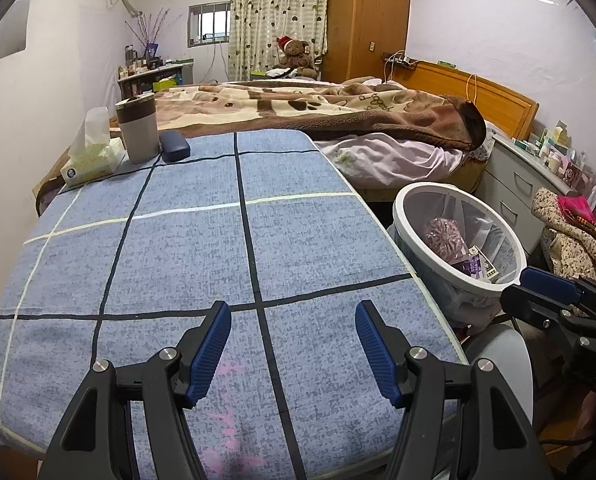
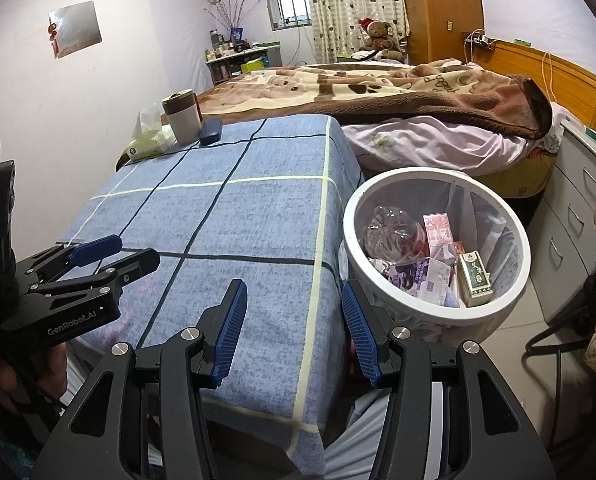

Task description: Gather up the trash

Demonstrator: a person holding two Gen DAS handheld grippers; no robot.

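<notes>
A white round plastic trash bin [image 2: 438, 312] lined with a clear bag stands just right of the table draped in blue checked cloth [image 2: 233, 216]. Inside the bin lie a crumpled clear plastic bottle [image 2: 394, 236], pink paper packets [image 2: 440, 230] and a green-and-white carton [image 2: 474, 278]. The left gripper [image 1: 293, 354] and right gripper [image 2: 291, 330] both hover with blue pads apart, gripping nothing.

Your table cover [image 1: 201, 240]: matt woven cloth, slightly mottled. Your bin [image 2: 438, 312]: smooth white plastic rim, thin clear plastic liner. Inside it, crinkled glossy plastic bottle [image 2: 394, 236] and paper cartons. Your left gripper [image 1: 293, 354]: matt black frame, ribbed blue pads, shiny metal bolts.
</notes>
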